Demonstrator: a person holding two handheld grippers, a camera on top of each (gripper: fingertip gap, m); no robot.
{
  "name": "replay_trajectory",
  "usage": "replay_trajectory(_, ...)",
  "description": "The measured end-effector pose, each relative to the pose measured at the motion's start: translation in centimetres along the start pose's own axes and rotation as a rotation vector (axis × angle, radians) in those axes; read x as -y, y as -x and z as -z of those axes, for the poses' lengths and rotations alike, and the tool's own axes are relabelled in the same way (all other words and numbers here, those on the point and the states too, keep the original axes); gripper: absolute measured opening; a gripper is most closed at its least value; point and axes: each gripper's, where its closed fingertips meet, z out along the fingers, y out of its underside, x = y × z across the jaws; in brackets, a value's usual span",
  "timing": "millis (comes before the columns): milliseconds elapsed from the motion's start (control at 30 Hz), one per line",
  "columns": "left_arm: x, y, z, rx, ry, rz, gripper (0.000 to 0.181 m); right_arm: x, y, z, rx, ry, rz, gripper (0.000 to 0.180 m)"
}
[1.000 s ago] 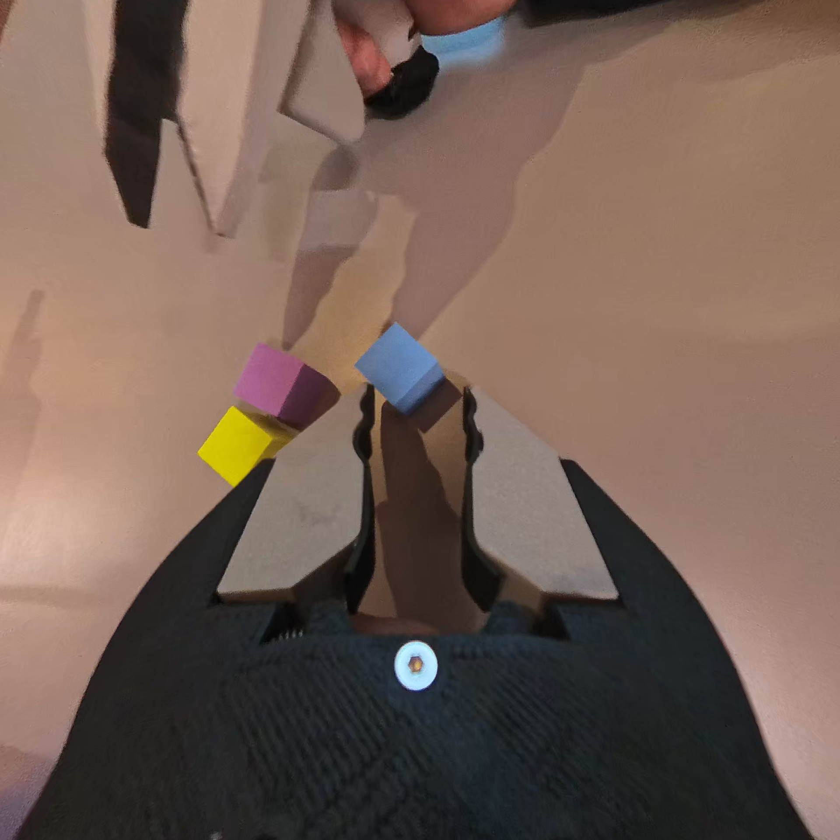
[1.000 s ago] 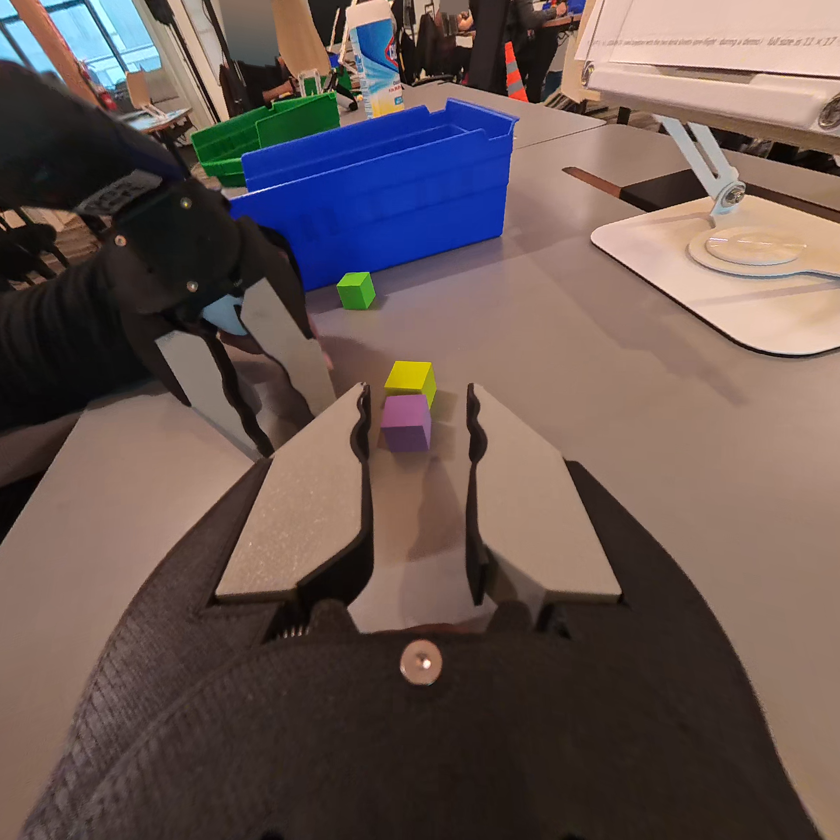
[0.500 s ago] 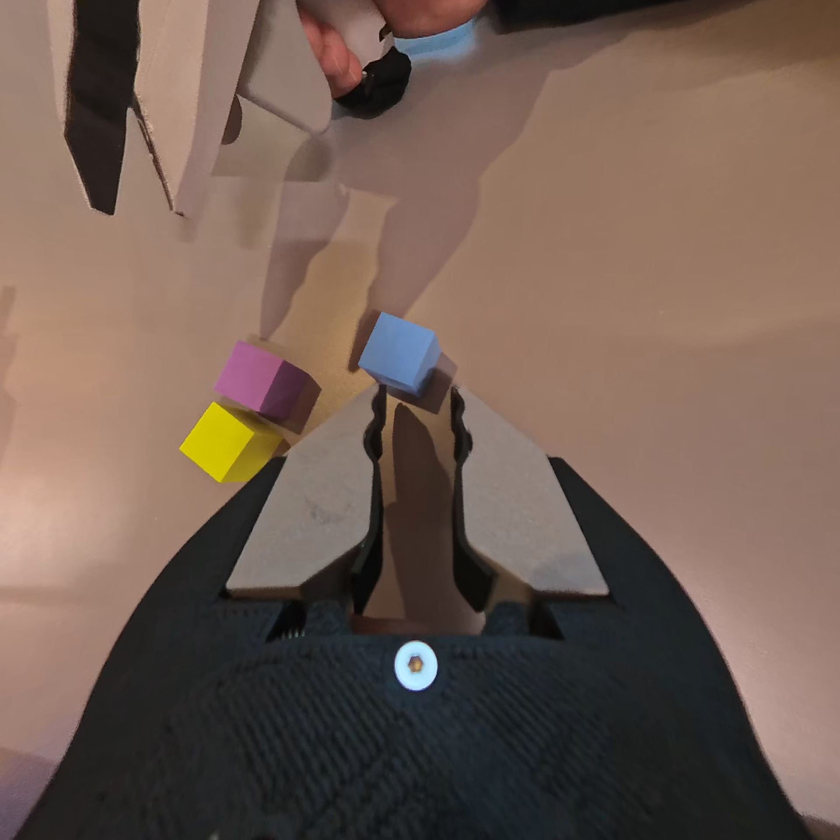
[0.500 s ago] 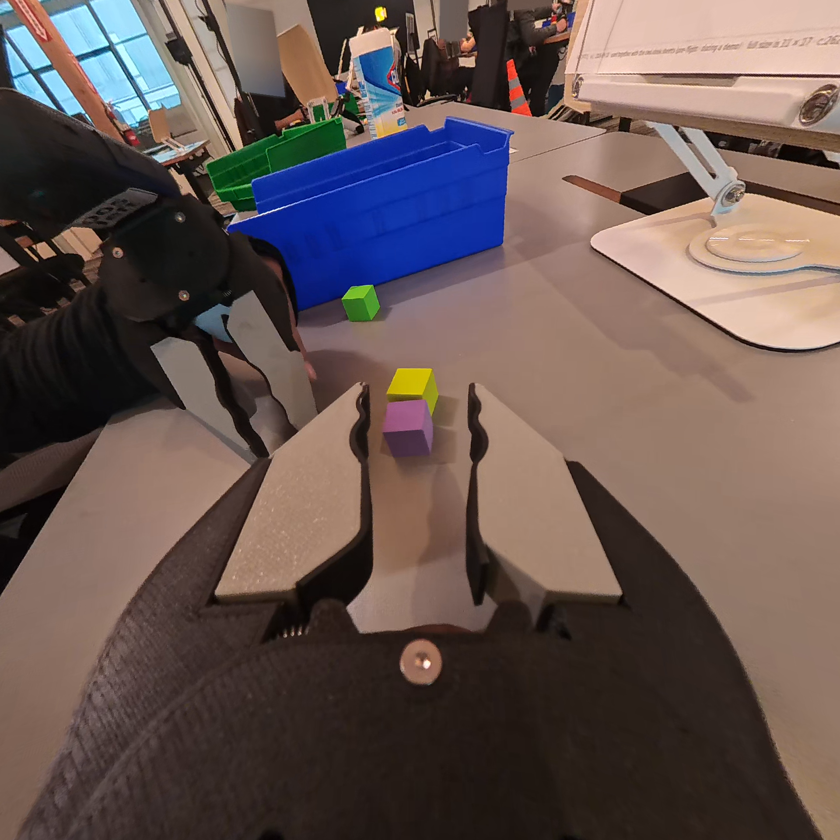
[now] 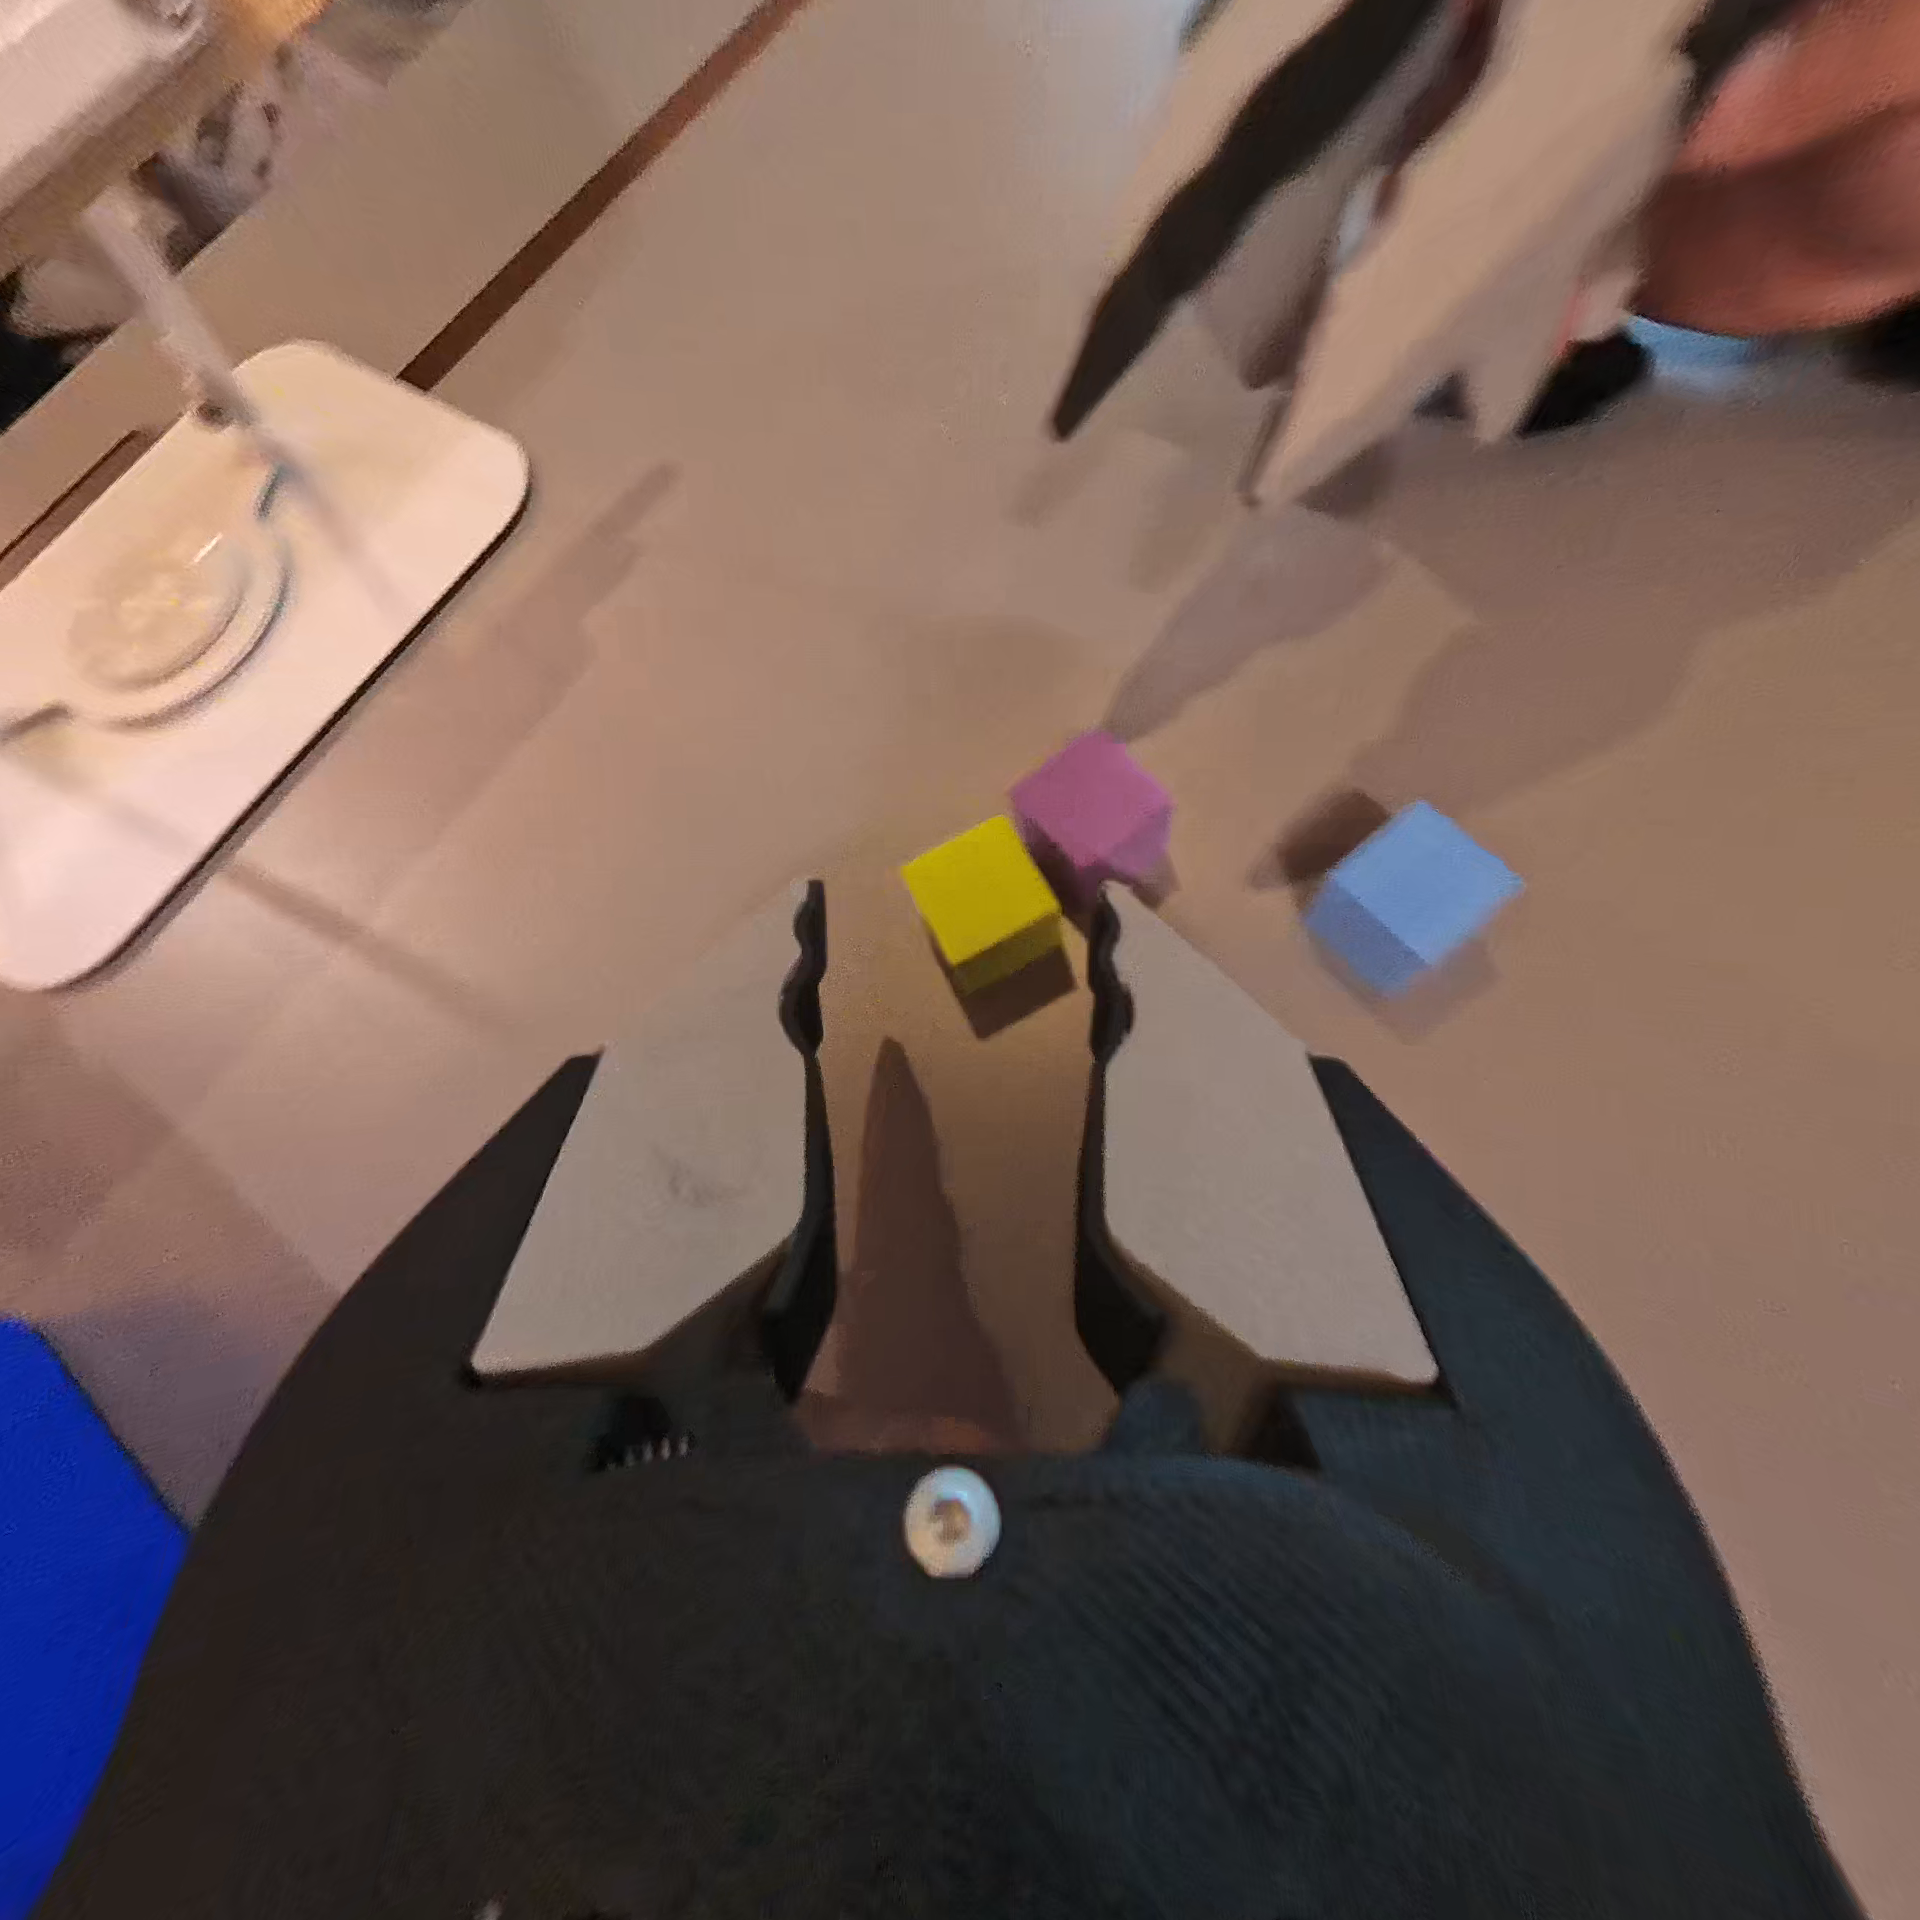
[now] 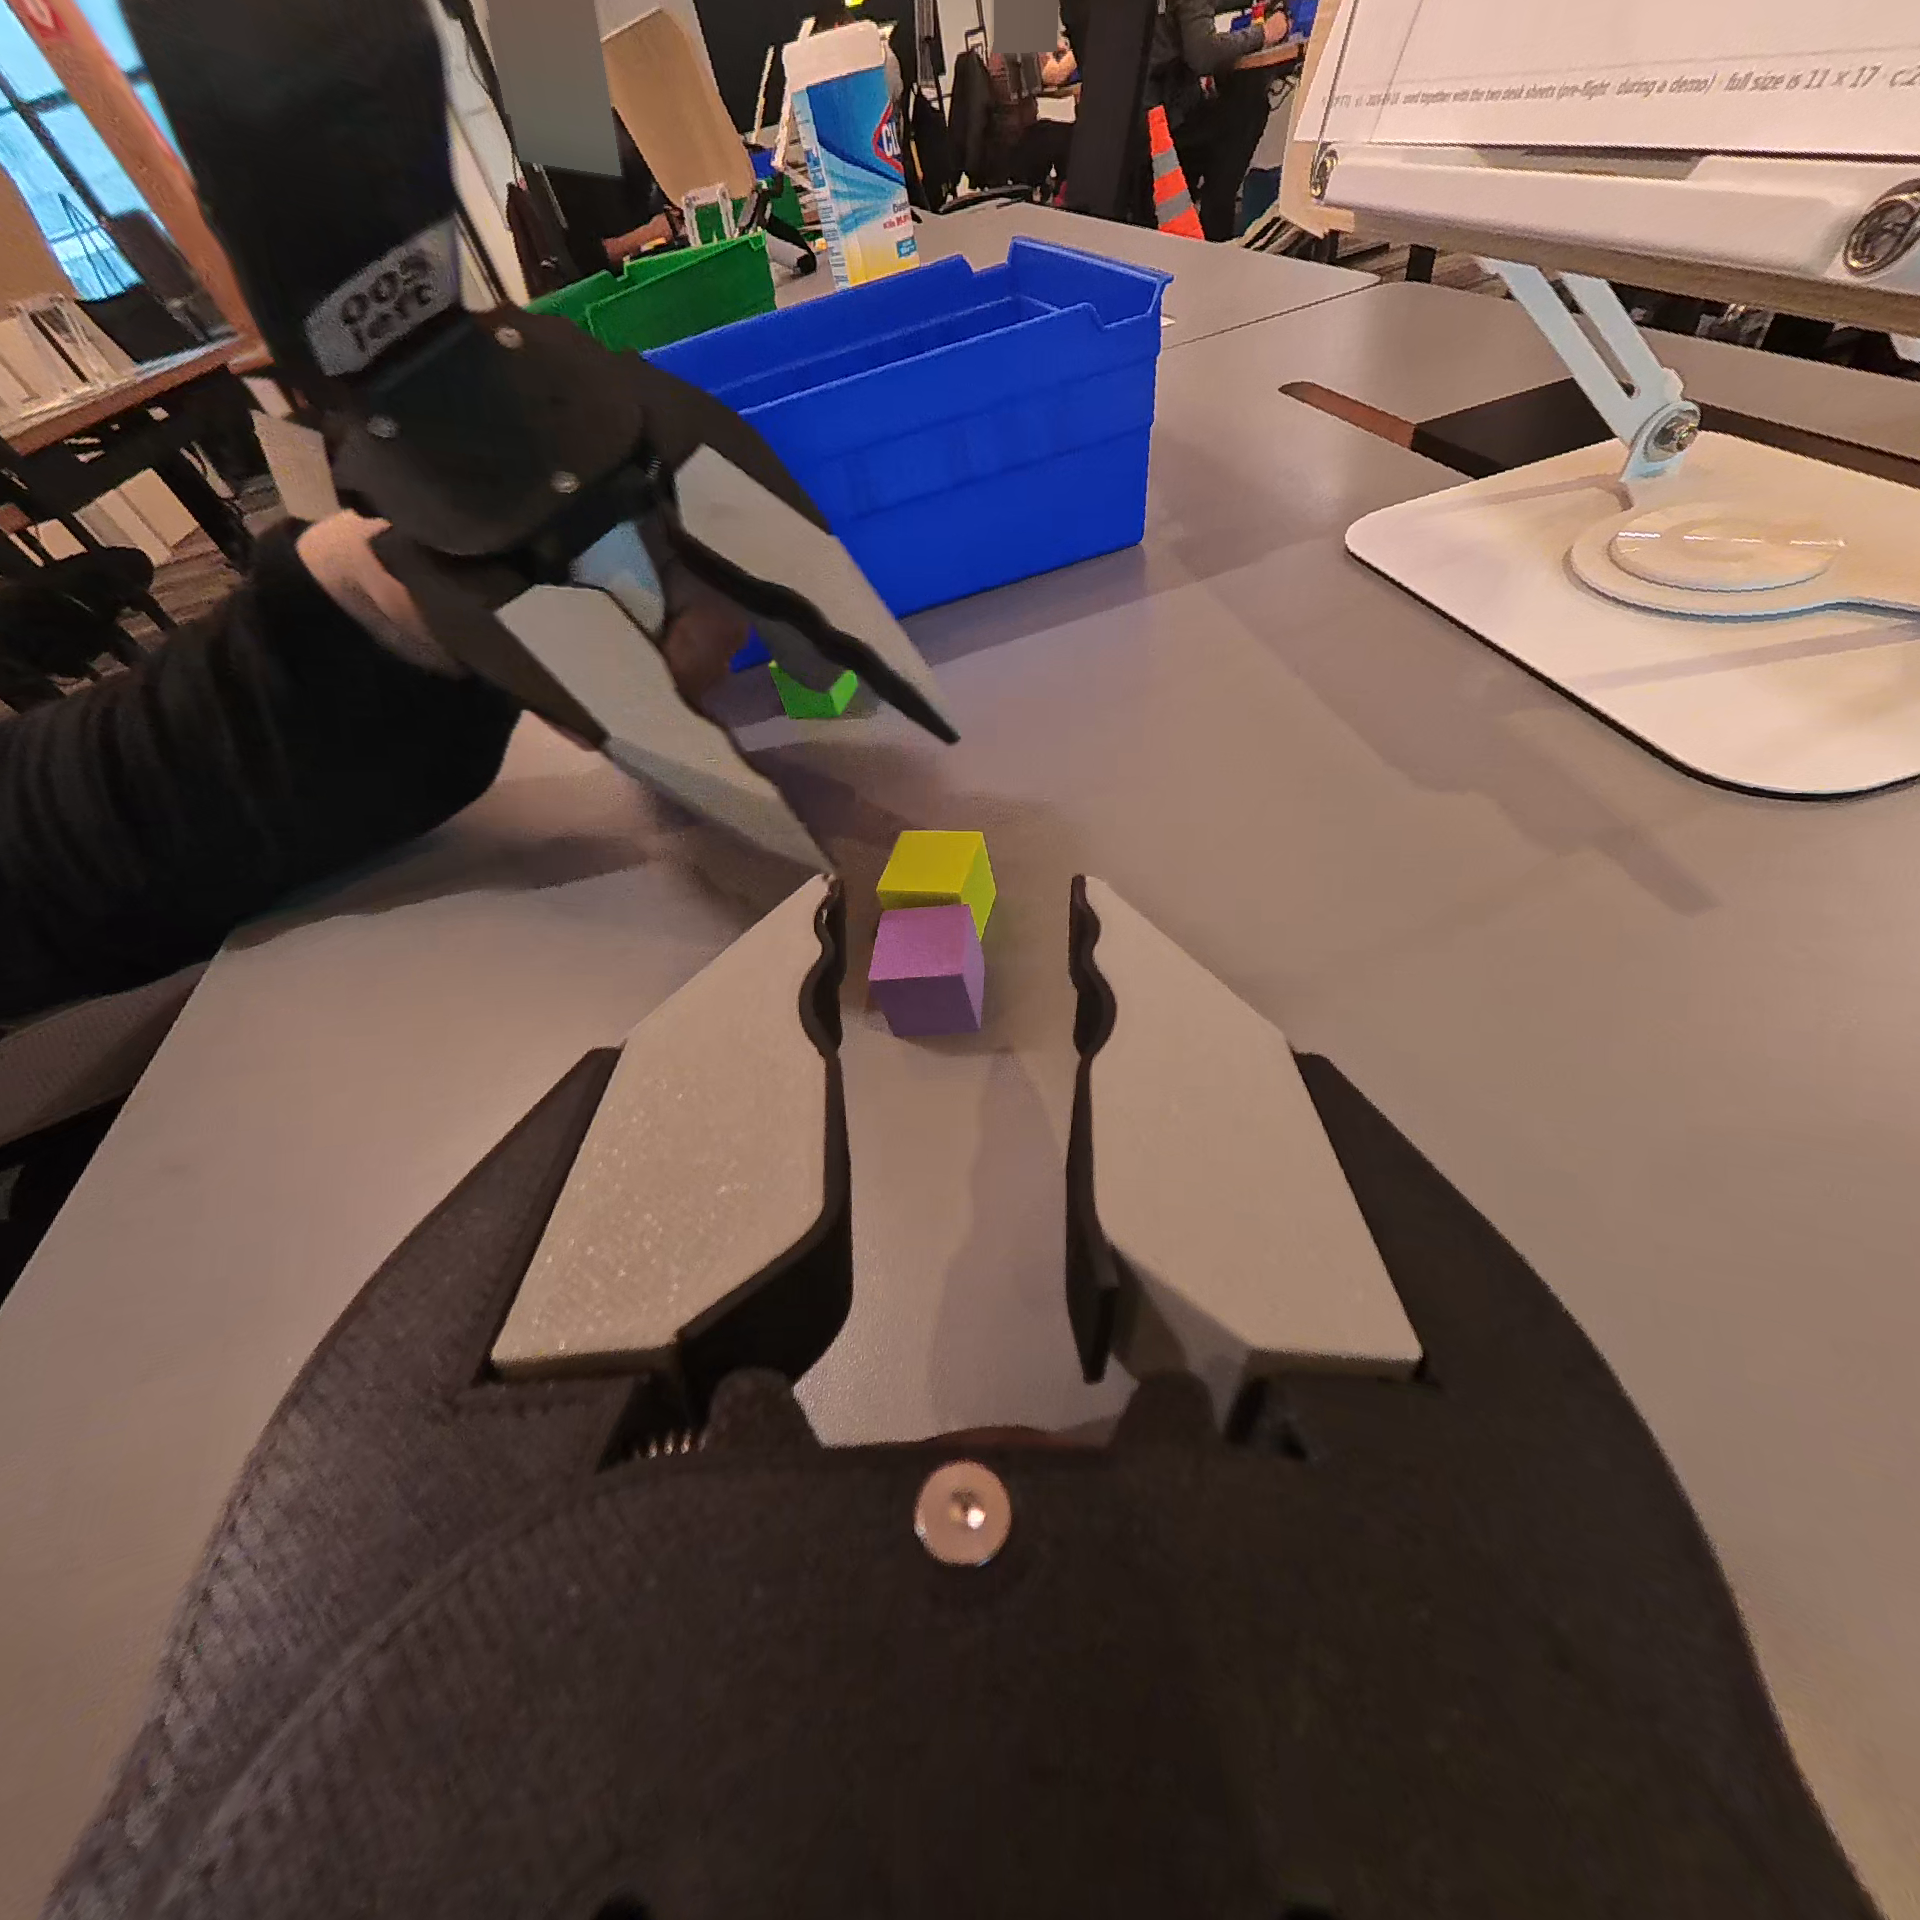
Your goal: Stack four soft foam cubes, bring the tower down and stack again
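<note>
A yellow cube (image 5: 982, 900) and a purple cube (image 5: 1091, 808) lie touching on the grey table; they also show in the right wrist view, yellow (image 6: 935, 871) behind purple (image 6: 927, 981). A light blue cube (image 5: 1408, 896) lies apart to their right. A green cube (image 6: 816, 690) sits by the blue bin, partly hidden by my left gripper (image 6: 894, 800). My left gripper (image 5: 951, 902) is open and empty, the yellow cube just past its tips. My right gripper (image 6: 951, 891) is open and empty, the purple cube between its tips; it shows blurred in the left wrist view (image 5: 1164, 457).
A blue bin (image 6: 935, 436) stands at the back of the table, green bins (image 6: 675, 296) and a wipes canister (image 6: 852, 156) beyond it. A white stand base (image 6: 1662, 603) occupies the right side; it also shows in the left wrist view (image 5: 239, 634). Left tips to right tips: about 8 cm.
My left gripper has swung away from the blue cube toward the yellow cube and opened wider. The right gripper has edged closer to the purple cube.
</note>
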Motion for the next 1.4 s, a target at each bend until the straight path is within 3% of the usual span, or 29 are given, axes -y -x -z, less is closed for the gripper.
replay_trajectory(167, -0.4, 0.2, -1.4, -0.017, 0.001, 0.100, 0.053, -0.1, 0.0, -0.1, -0.001, 0.006, 0.001, 0.041)
replay_trajectory(467, -1.8, -1.1, -2.4, -0.030, 0.087, -0.003, 0.052, -0.1, 0.2, 0.0, 0.006, 0.004, -0.003, 0.041)
replay_trajectory(667, -1.9, -1.5, -2.5, -0.020, 0.092, -0.065, 0.030, -0.1, 0.2, 0.0, 0.007, 0.003, -0.005, 0.041)
replay_trajectory(733, -1.7, -1.5, -2.3, -0.028, 0.081, -0.077, 0.029, -0.1, 0.2, 0.0, 0.008, 0.004, -0.005, 0.041)
replay_trajectory(933, 1.0, -0.9, -0.7, 0.013, -0.069, -0.137, 0.028, -0.2, 0.4, 0.0, 0.020, 0.007, -0.004, 0.041)
replay_trajectory(1200, 5.8, -5.3, 2.0, 0.051, -0.410, -0.565, 0.028, 0.3, 2.8, -0.3, 0.152, -0.016, -0.056, 0.039)
replay_trajectory(1400, 6.7, -5.8, 3.1, 0.084, -0.494, -0.631, 0.027, 1.7, 5.3, 0.3, 0.289, -0.072, -0.106, 0.033)
